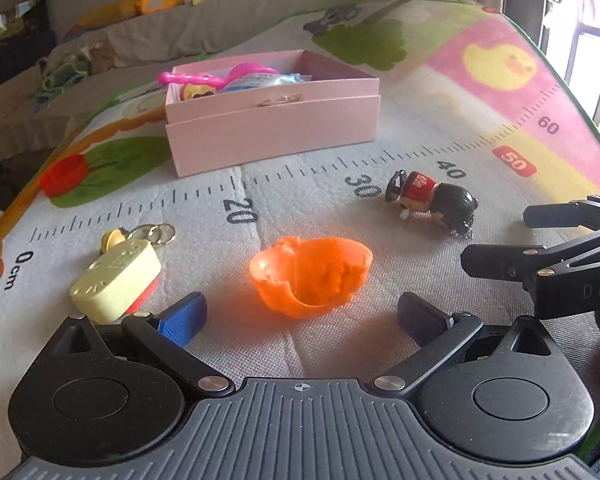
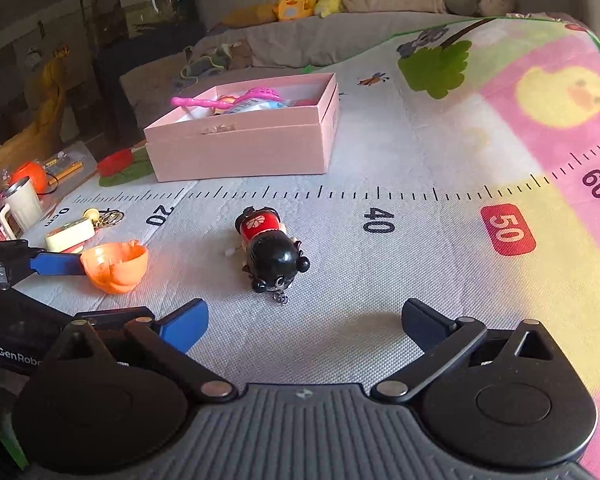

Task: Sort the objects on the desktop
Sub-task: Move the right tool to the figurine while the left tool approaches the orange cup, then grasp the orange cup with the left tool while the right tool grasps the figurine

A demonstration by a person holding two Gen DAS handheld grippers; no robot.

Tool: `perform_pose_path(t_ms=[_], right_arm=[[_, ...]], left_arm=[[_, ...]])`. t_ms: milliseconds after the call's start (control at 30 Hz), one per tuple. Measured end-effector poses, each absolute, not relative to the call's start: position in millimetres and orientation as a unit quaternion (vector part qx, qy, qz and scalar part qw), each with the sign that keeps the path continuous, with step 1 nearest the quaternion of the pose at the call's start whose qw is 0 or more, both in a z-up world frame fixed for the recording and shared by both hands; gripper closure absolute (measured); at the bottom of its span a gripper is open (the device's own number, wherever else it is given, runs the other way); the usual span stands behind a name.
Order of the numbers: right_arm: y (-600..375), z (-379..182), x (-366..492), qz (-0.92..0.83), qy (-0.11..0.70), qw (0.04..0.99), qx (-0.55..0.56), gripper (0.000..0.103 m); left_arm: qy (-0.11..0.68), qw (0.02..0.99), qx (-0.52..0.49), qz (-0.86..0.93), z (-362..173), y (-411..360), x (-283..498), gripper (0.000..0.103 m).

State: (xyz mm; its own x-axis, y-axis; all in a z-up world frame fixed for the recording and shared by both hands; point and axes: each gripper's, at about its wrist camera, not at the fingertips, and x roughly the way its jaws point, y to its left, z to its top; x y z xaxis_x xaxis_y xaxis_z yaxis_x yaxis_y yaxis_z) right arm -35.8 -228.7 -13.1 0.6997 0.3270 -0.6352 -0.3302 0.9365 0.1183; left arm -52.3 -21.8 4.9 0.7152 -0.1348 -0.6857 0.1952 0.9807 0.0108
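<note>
The pink box (image 1: 272, 128) on the play mat (image 2: 440, 152) already holds several toys, among them a pink scoop (image 1: 204, 76), so the sorting looks partly done. Loose items remain in front of it: an orange shell (image 1: 312, 276), a wind-up doll (image 2: 272, 252) lying on its side, a pale yellow case (image 1: 114, 280) with its key rings, and a red cap (image 1: 64, 174) off to the left. The left gripper (image 1: 300, 316) sits spread just short of the shell, and the right gripper (image 2: 304, 320) is spread and empty before the doll.
</note>
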Motion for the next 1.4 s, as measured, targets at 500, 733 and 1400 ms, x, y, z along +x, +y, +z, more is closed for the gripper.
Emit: perform_pose_path(t_ms=[500,733,1400], right_arm=[[-222,-16,-38,0.159,0.343,0.926,-0.022,0.0],[-217,-16,-34,0.159,0.355,0.92,-0.047,0.0],[-212,4,-42,0.199,0.337,0.918,-0.071,0.0]], left_arm=[[0.354,0.931,0.081,-0.045,14,-4,-44,0.0],[0.354,0.929,0.034,-0.105,20,-1,-48,0.0],[0.354,0.927,0.059,-0.106,22,-9,-51,0.039]])
